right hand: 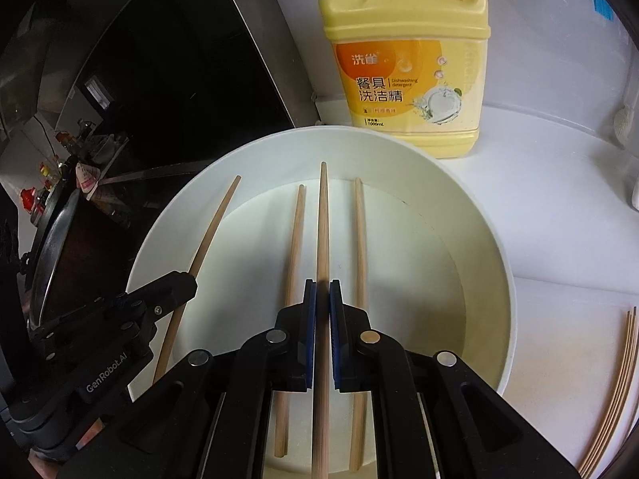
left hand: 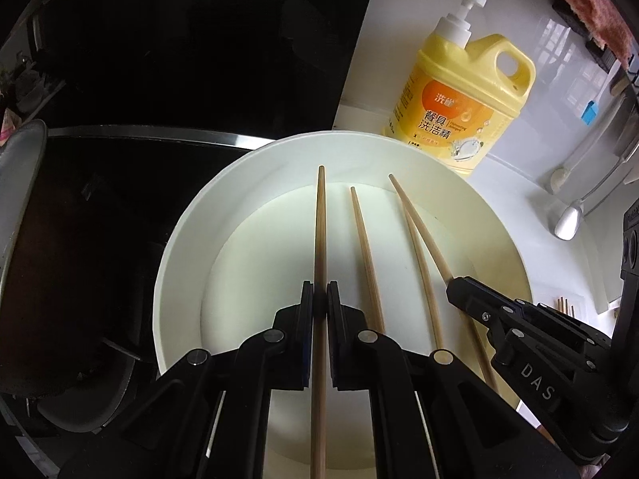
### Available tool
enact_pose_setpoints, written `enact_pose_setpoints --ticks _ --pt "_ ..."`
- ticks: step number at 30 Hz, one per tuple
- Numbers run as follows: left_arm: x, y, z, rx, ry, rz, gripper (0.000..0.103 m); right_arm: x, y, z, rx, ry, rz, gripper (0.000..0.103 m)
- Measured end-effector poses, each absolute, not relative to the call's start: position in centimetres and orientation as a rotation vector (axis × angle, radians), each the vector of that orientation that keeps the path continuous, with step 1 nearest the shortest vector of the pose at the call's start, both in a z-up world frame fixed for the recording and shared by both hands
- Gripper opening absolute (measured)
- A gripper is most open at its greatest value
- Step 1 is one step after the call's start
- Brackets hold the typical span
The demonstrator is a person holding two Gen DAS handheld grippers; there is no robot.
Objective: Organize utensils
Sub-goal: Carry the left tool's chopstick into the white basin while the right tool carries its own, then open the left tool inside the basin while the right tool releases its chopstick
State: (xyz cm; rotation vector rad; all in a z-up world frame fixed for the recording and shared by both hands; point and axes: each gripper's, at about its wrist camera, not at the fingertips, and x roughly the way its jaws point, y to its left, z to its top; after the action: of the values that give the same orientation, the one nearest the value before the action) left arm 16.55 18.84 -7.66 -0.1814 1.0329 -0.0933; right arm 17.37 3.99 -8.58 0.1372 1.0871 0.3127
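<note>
A white round bowl (left hand: 175, 247) sits on the counter; it also shows in the right wrist view (right hand: 495, 239). My left gripper (left hand: 319, 299) is shut on a wooden chopstick (left hand: 320, 219) held over the bowl. My right gripper (right hand: 322, 295) is shut on another chopstick (right hand: 322, 219) over the bowl; it shows at the right of the left wrist view (left hand: 459, 291). Two more chopsticks (right hand: 295, 247) (right hand: 360, 239) lie in the bowl between the held ones. The left gripper shows at the left of the right wrist view (right hand: 187, 283).
A yellow dish-soap bottle (right hand: 411, 64) stands just behind the bowl. A dark pan (left hand: 48, 279) sits left on a black stove. A bundle of thin wooden sticks (right hand: 615, 391) lies on the counter at right. White-handled utensils (left hand: 569, 219) hang by the wall.
</note>
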Motion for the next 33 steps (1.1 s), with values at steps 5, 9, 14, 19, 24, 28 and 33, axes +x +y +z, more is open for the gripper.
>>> enact_pose_setpoints --ticks 5,9,14,19,24,28,33 --pt "17.3 18.5 -8.7 -0.175 1.059 -0.099 0.007 18.1 4.1 -9.5 0.137 1.127 0.314 0.007" --pt "17.8 18.3 -9.7 -0.163 1.087 -0.095 0.007 18.7 4.4 -10.2 0.132 1.156 0.320 0.007" --pt "18.3 18.1 -10.6 -0.134 1.103 -0.075 0.008 18.7 4.2 -10.7 0.127 1.170 0.320 0.007" --pt "18.4 18.1 -10.8 -0.135 1.114 -0.053 0.020 18.8 4.0 -10.4 0.124 1.166 0.309 0.007" --pt "17.4 18.7 -9.4 -0.102 1.054 0.019 0.078 18.3 3.4 -9.3 0.107 1.133 0.295 0.020" --pt "16.9 18.8 -8.7 -0.094 1.036 0.034 0.078 17.7 2.9 -8.6 0.097 1.112 0.287 0.022" --pt "16.1 19.2 -7.9 -0.094 1.031 0.039 0.080 17.1 2.5 -8.1 0.096 1.105 0.274 0.026"
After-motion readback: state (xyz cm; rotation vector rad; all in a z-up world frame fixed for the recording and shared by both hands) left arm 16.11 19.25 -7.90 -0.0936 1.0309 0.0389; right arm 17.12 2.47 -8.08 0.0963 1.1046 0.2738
